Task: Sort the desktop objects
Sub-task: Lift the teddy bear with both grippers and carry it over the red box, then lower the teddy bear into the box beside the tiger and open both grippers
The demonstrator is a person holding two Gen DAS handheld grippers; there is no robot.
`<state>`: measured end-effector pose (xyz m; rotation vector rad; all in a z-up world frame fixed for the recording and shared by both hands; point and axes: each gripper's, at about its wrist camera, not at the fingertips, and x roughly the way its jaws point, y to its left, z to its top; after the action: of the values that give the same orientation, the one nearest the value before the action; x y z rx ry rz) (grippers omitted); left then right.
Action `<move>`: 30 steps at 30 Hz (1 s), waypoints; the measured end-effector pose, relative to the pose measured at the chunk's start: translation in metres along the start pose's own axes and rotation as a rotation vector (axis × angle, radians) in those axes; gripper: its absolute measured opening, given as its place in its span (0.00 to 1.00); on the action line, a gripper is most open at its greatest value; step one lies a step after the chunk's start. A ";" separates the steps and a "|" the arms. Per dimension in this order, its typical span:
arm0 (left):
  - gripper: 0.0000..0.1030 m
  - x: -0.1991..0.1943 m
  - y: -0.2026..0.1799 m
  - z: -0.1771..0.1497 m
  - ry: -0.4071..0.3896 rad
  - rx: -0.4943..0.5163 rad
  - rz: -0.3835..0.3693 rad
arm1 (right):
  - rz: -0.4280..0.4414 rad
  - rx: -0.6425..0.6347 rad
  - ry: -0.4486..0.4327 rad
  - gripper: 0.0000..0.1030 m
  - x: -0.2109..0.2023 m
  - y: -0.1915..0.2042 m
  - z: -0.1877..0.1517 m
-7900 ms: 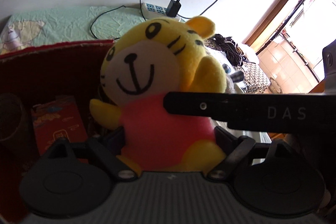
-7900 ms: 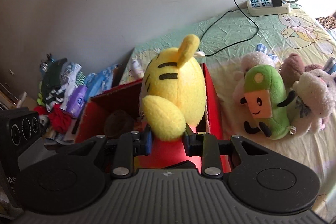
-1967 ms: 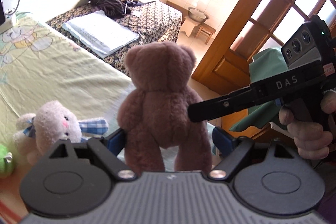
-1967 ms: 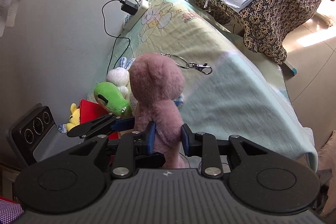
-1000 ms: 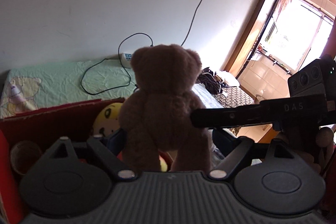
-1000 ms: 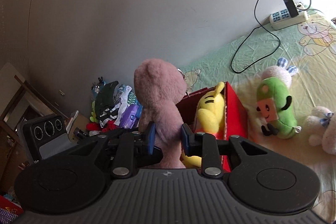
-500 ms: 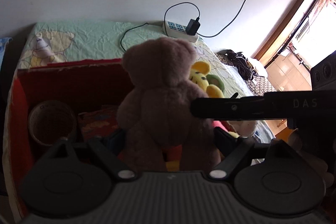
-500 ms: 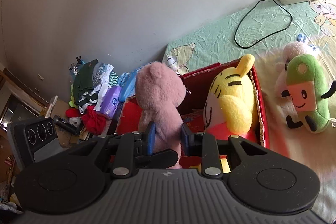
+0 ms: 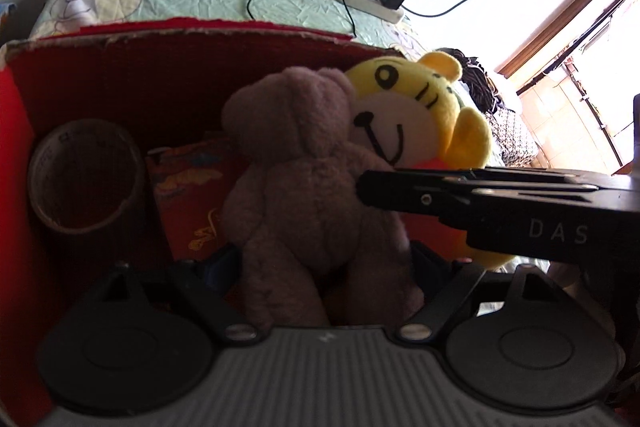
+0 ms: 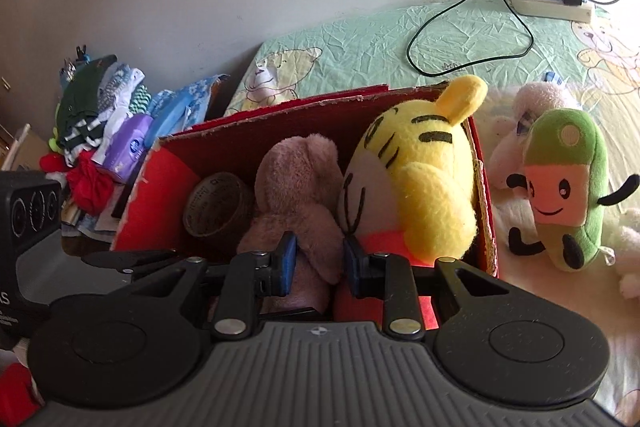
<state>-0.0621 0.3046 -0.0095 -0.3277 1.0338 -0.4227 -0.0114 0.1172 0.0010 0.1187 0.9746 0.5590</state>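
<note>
Both the left gripper (image 9: 326,263) and the right gripper (image 10: 318,259) clasp the brown bear (image 10: 298,183), low at frame centre inside the red box (image 10: 160,171) beside the yellow tiger (image 10: 420,179); bear unreleased; green plush (image 10: 560,187) and white plush (image 10: 532,107) wait at right.

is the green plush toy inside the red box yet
No, the green plush toy lies on the bed sheet outside the red box, beyond its right wall.
</note>
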 end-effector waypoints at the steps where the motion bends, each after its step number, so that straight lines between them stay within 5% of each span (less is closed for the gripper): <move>1: 0.84 0.003 0.001 0.000 0.011 -0.003 0.001 | -0.016 -0.017 0.003 0.27 0.002 0.002 0.000; 18: 0.88 0.003 0.004 -0.012 0.044 0.006 -0.020 | -0.057 -0.018 -0.024 0.24 0.013 0.006 -0.003; 22: 0.88 -0.008 0.003 -0.016 0.016 0.019 -0.013 | -0.065 -0.028 -0.069 0.10 0.003 0.007 -0.003; 30: 0.88 -0.014 -0.002 -0.017 0.002 0.013 0.008 | -0.021 0.023 -0.083 0.17 -0.007 -0.004 -0.005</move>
<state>-0.0833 0.3088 -0.0064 -0.3120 1.0341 -0.4227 -0.0166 0.1099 0.0021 0.1514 0.9007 0.5198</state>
